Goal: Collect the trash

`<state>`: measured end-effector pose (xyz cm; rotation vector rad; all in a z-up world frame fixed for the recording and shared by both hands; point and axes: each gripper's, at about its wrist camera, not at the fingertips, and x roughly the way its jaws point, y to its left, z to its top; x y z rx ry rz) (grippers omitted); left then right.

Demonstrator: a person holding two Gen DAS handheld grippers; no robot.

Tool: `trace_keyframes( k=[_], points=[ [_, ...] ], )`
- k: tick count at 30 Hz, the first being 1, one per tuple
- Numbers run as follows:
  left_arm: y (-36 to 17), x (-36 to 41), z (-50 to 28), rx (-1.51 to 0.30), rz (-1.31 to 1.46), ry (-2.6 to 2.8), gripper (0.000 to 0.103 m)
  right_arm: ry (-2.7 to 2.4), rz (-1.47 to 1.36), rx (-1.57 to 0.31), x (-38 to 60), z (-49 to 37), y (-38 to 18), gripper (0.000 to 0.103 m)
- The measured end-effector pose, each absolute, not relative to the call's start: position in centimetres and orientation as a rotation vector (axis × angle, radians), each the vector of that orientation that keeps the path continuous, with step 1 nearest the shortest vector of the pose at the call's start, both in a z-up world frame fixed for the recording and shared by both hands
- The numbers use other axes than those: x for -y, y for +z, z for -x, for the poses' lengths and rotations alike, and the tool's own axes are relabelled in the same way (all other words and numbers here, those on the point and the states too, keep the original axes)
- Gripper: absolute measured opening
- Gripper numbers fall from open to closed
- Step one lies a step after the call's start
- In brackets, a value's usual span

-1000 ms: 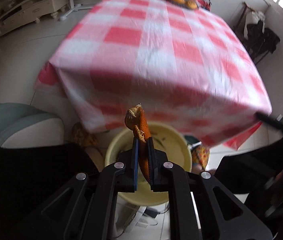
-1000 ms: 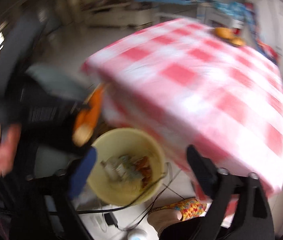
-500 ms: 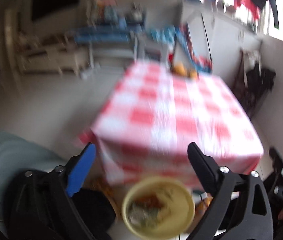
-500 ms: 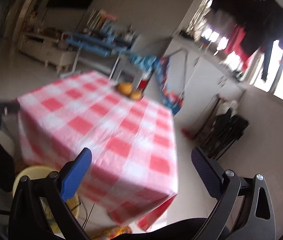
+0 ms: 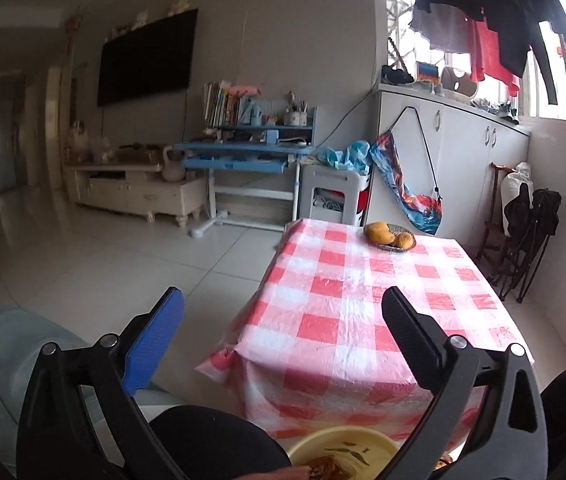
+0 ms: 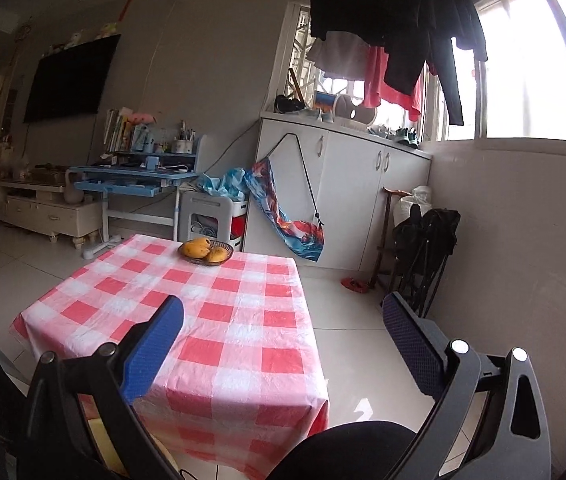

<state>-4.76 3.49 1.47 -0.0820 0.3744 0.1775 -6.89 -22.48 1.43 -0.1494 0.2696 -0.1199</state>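
My left gripper [image 5: 281,296] is held over the near edge of a table in a red-and-white checked cloth [image 5: 363,320]. Its jaws are opening wide and nothing is between them. Below it, at the bottom of the left wrist view, is the rim of a yellow bin [image 5: 339,434] with scraps of trash [image 5: 323,470] inside. My right gripper [image 6: 283,300] is open and empty, pointing across the same table [image 6: 219,312]. A sliver of the yellow bin [image 6: 103,440] shows at the lower left of the right wrist view.
A dish of yellow fruit [image 5: 389,236] [image 6: 205,250] sits at the table's far edge. The person's dark-clothed knees [image 5: 219,440] [image 6: 343,448] are close below the grippers. A pale sofa [image 5: 3,344] is at left. A blue desk [image 5: 243,156], white cabinets [image 6: 363,184] and folded chairs [image 6: 423,248] line the walls.
The left gripper let go of the orange peel it was pinching over the bin and spread its jaws. Both grippers rose and tilted up from the bin toward the room.
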Motion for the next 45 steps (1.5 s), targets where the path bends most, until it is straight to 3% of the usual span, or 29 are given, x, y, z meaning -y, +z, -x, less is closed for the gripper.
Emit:
trace_keyframes(
  k=[45],
  points=[
    [1.1,-2.0,5.1,-0.335,0.009,0.177,0.096,-0.043,0.258,-0.215,19.2,7.8,1.1,0.095]
  ],
)
